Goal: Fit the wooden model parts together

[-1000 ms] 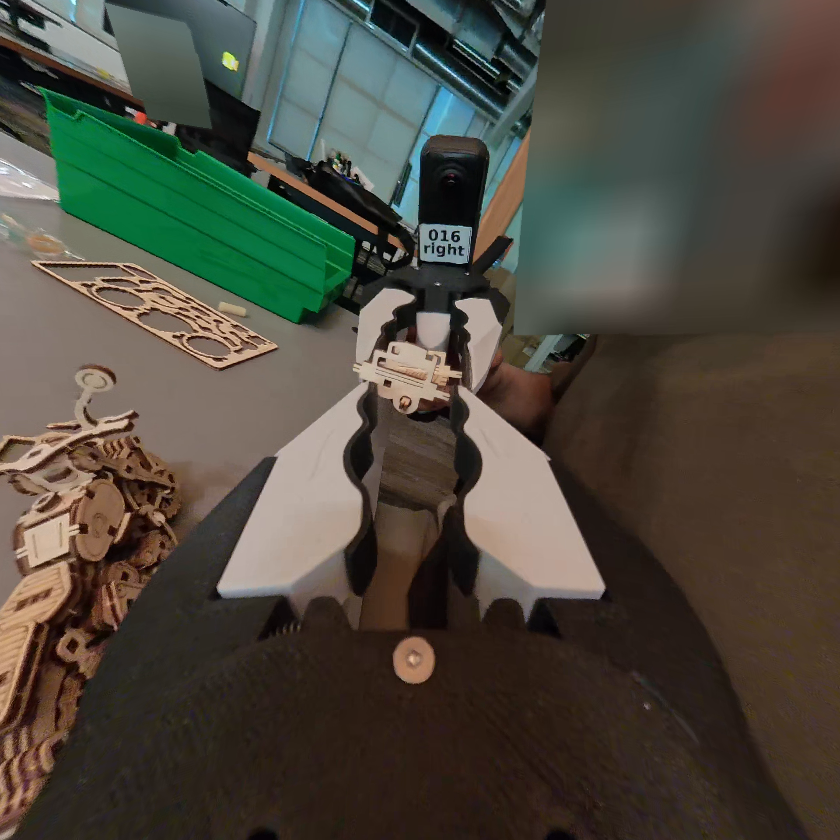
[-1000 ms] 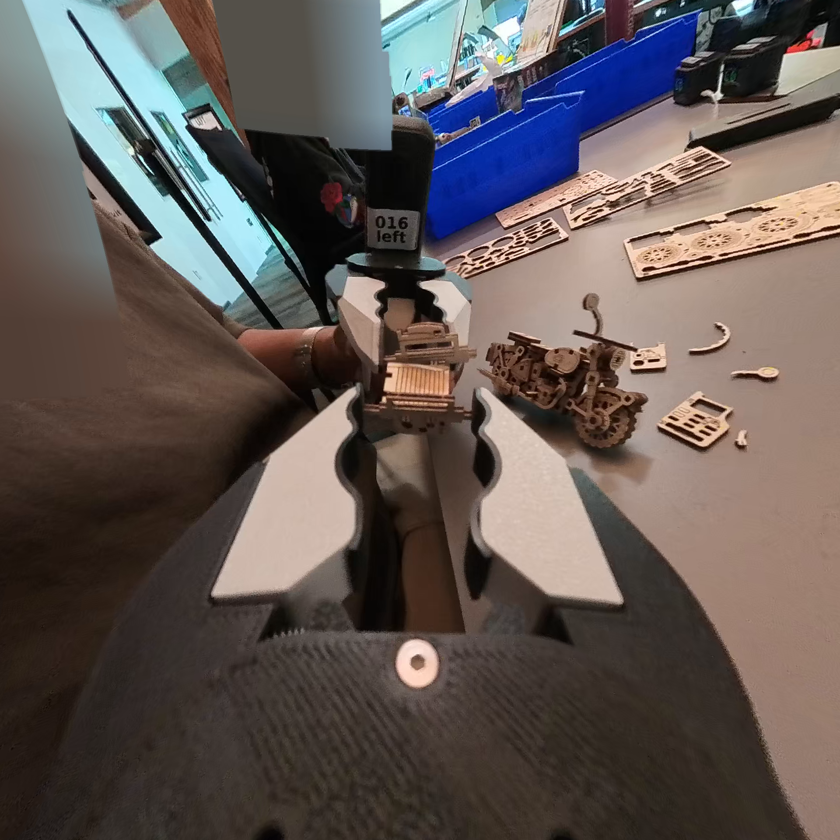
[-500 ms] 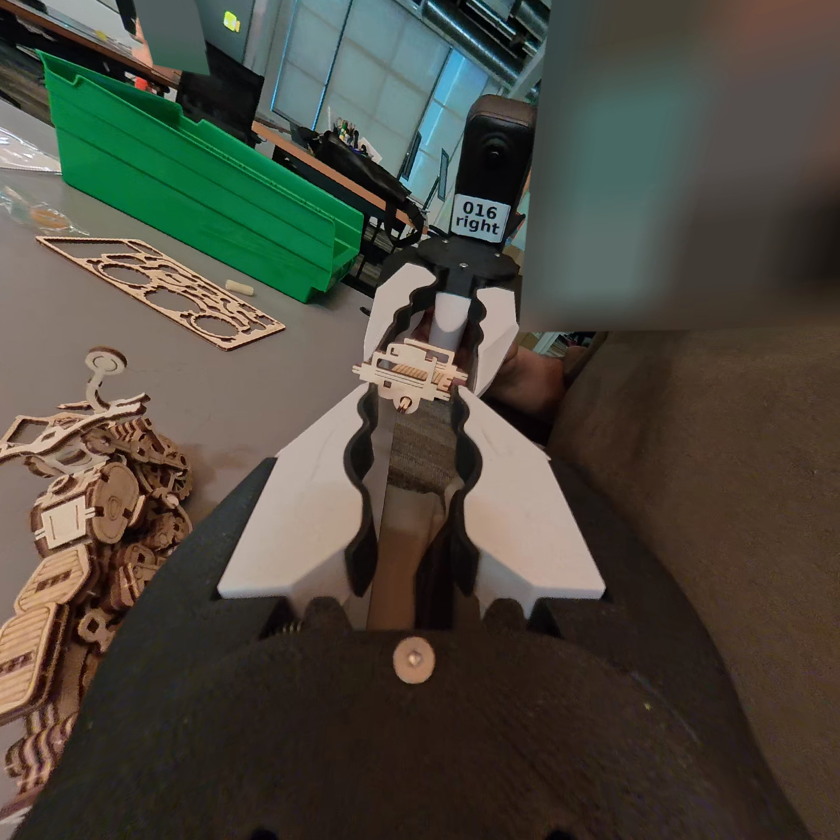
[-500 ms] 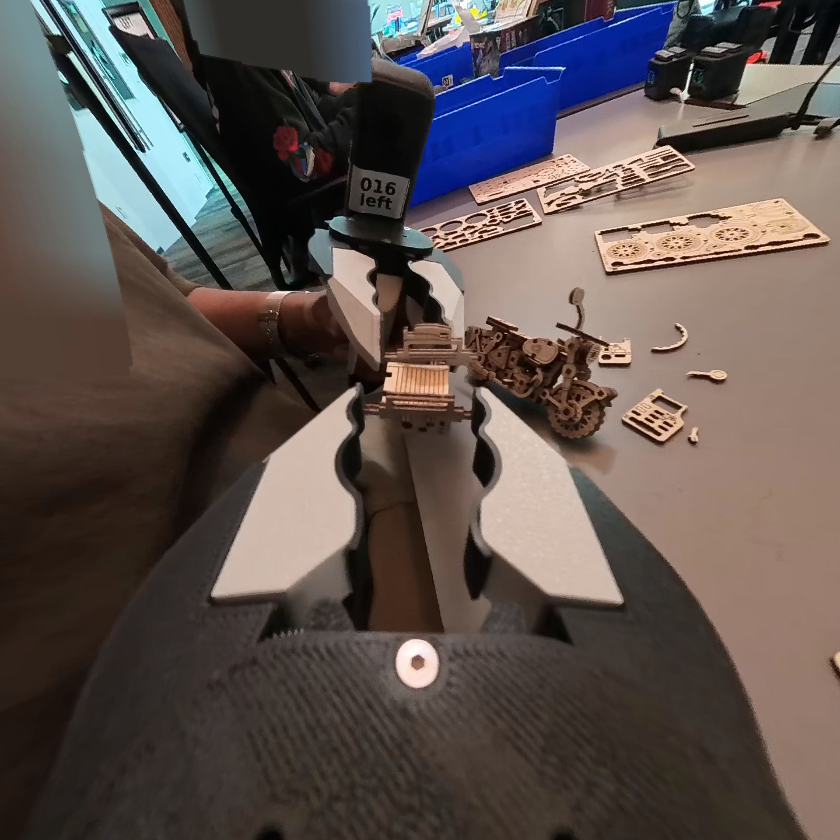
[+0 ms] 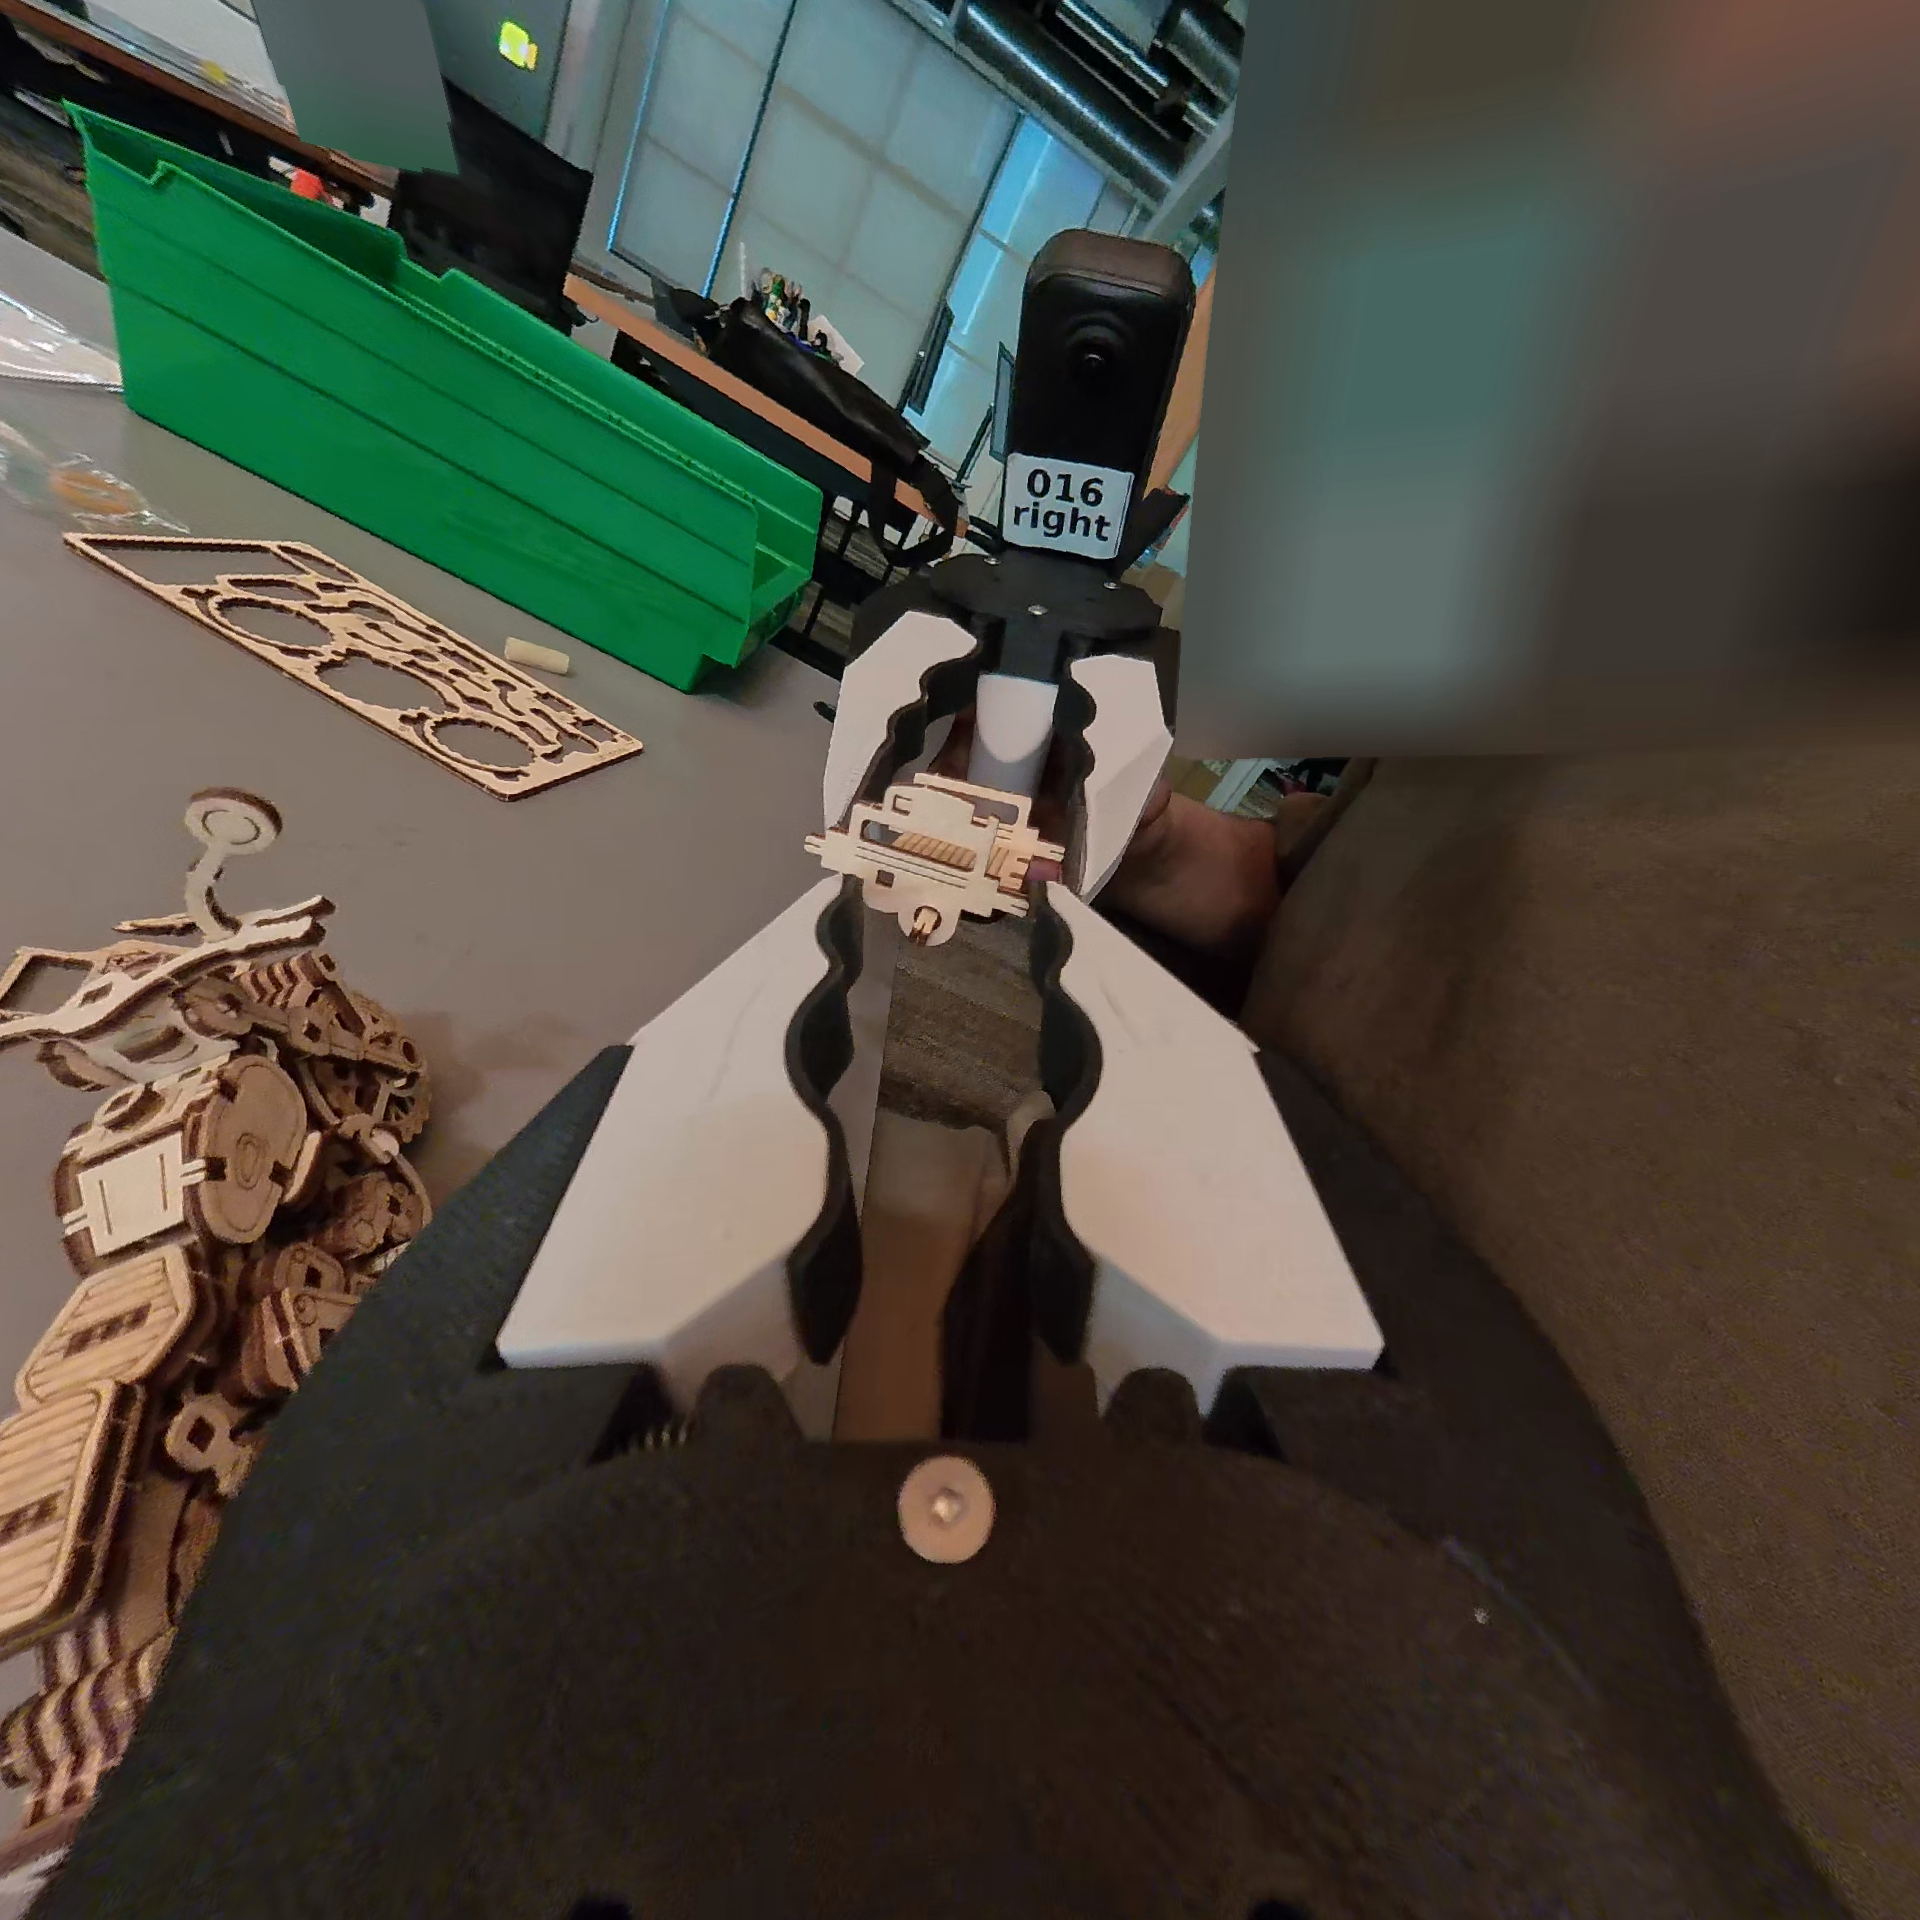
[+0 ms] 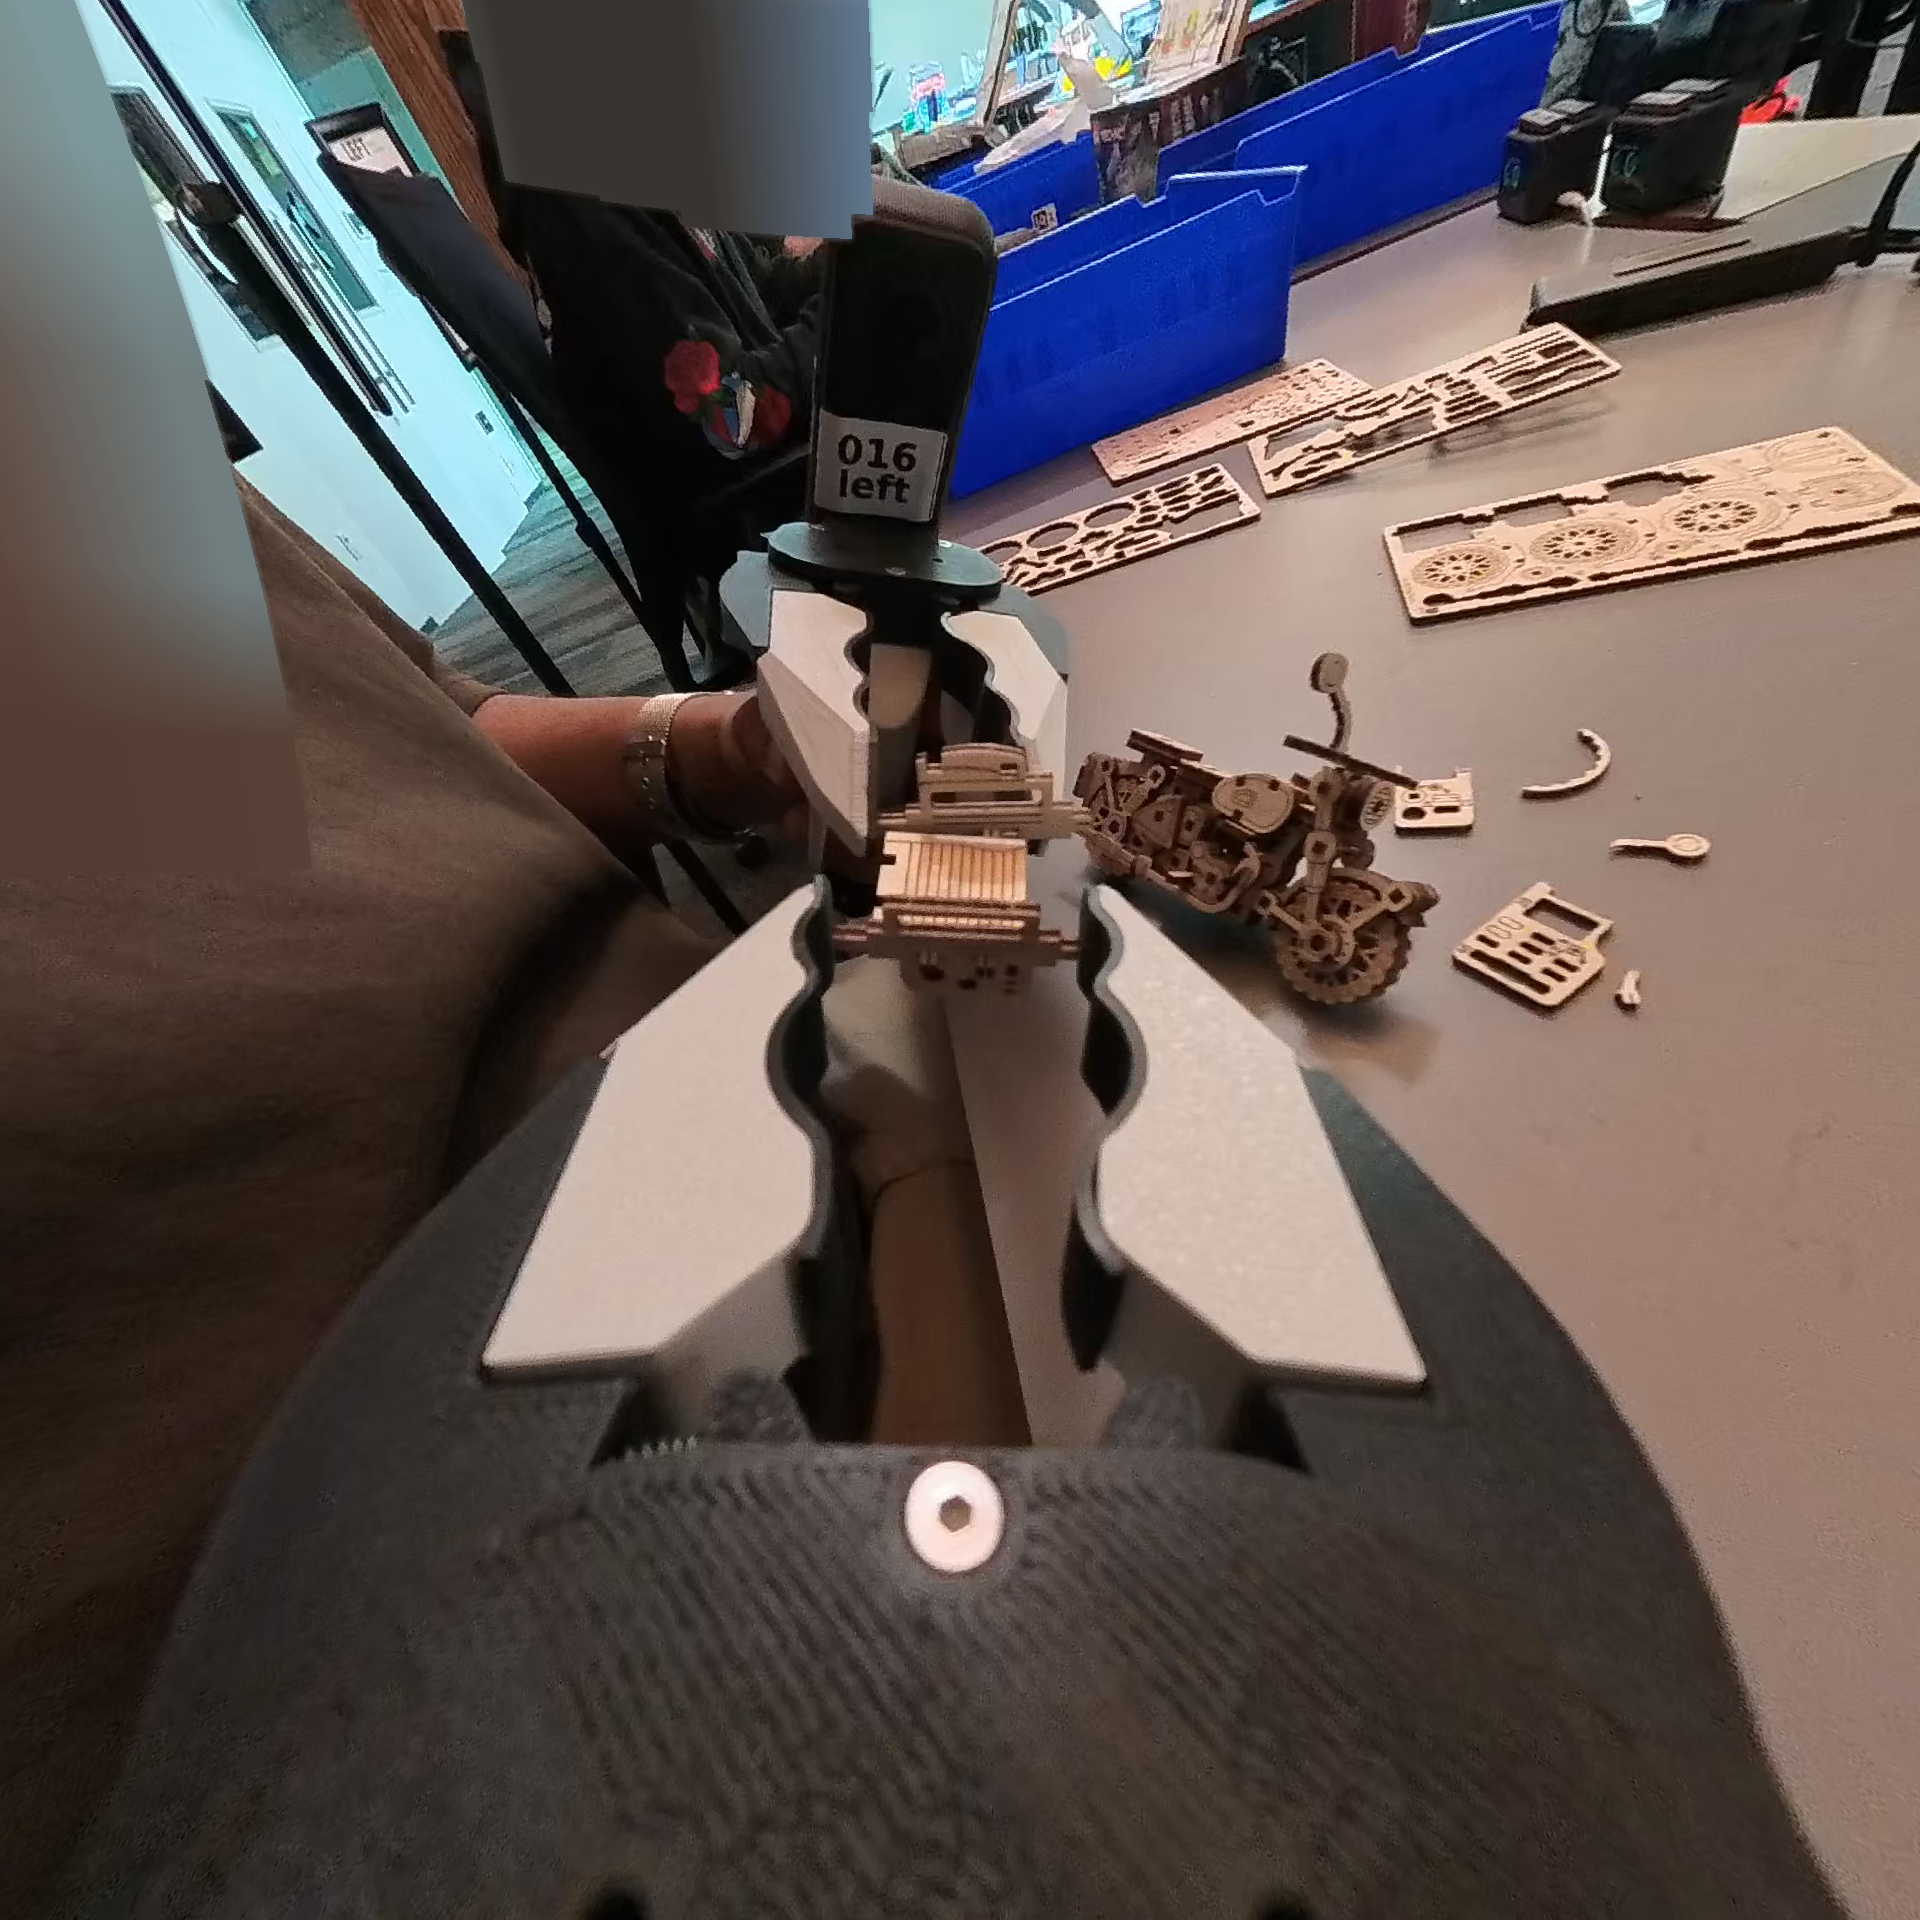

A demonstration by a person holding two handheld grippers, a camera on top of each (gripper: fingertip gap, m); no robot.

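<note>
Grey table (image 6: 1558,1195) with cut-out plywood sheets (image 6: 1662,530), blue bins (image 6: 1132,301) behind; green bin (image 5: 416,416) in the left wrist view. A built wooden motorcycle (image 6: 1257,852) stands on the table, well apart from both tools. Loose small parts (image 6: 1532,940) lie just beyond it.

Both grippers are raised off the table, tips facing each other. Between them sits a small wooden sub-assembly (image 6: 956,883), slatted block with thin tabbed end plates.

Right gripper (image 6: 951,935): jaws narrowed onto the near end plate. Left gripper (image 5: 940,894): jaws narrowed onto the far plate (image 5: 935,857); contact looks firm on its left tab, while at the right tab I cannot tell.

Handling, my judgement: very light, stiff, brittle laser-cut ply; tabs snap easily. Grip on plate edges, not the slats; press straight along the joint, no twisting.
</note>
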